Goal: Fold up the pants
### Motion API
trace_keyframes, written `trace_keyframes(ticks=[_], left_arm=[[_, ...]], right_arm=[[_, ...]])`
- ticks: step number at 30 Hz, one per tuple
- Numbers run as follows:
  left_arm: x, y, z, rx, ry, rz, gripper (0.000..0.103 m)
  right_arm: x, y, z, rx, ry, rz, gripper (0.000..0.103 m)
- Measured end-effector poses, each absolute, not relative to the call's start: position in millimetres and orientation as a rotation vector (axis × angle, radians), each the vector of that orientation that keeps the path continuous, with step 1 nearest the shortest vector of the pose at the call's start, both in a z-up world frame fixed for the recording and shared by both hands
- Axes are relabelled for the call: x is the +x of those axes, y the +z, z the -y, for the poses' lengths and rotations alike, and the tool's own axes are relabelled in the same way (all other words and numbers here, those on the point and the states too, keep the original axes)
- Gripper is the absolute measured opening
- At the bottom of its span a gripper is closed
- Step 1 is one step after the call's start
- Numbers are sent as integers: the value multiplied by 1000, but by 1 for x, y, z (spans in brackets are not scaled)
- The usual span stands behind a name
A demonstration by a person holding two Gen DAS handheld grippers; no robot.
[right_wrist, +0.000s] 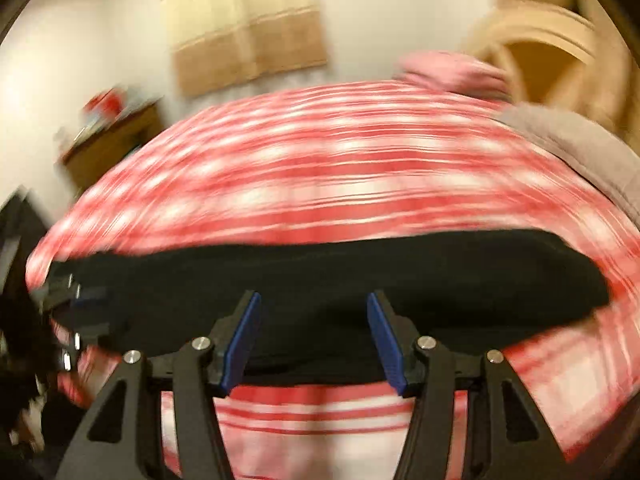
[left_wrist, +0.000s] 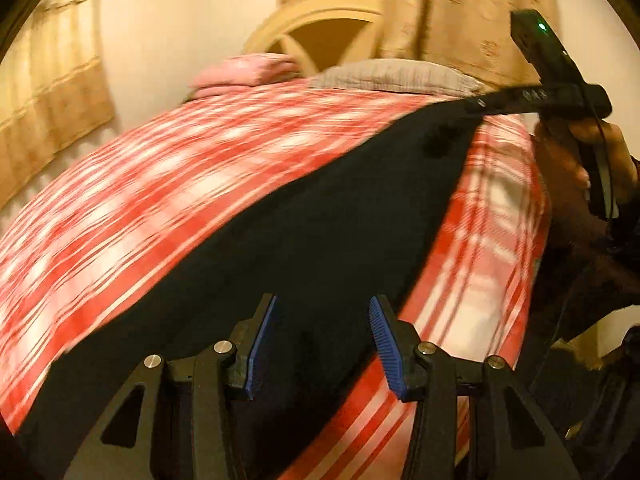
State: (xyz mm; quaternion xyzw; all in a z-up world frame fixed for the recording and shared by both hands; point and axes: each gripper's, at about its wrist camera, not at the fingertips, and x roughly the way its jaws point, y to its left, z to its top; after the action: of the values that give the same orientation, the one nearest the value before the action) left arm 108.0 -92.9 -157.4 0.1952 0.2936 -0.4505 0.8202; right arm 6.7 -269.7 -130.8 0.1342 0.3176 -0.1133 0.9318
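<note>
Motion-blurred red checked bedspread [right_wrist: 320, 168]

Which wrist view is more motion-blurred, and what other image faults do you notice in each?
Right wrist view: heavier smear across the red checked bedspread and wall, though the gripper fingers stay sharp. Left wrist view: milder blur, black pants featureless; both show fisheye bending and a warm yellow cast.

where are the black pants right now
The black fabric pants lie flat on the red-and-white checked bedspread, a dark band across both wrist views, below the pink pillow and grey pillow.
</note>
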Motion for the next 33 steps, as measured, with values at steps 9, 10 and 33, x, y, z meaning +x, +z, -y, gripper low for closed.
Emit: trace_keyframes(ticks=[9,10,33], left_arm=[[104,-164,183,508,-1039,-644,49],[106,-167,186,514,-1035,-658,49],[125,-164,176,387,-1038,-708,9]], right_arm=[[-29,-132,326,397,-353,-553,58],[-28,-133,332,396,-352,-556,58],[-85,-128,431,662,-508,-446,61]])
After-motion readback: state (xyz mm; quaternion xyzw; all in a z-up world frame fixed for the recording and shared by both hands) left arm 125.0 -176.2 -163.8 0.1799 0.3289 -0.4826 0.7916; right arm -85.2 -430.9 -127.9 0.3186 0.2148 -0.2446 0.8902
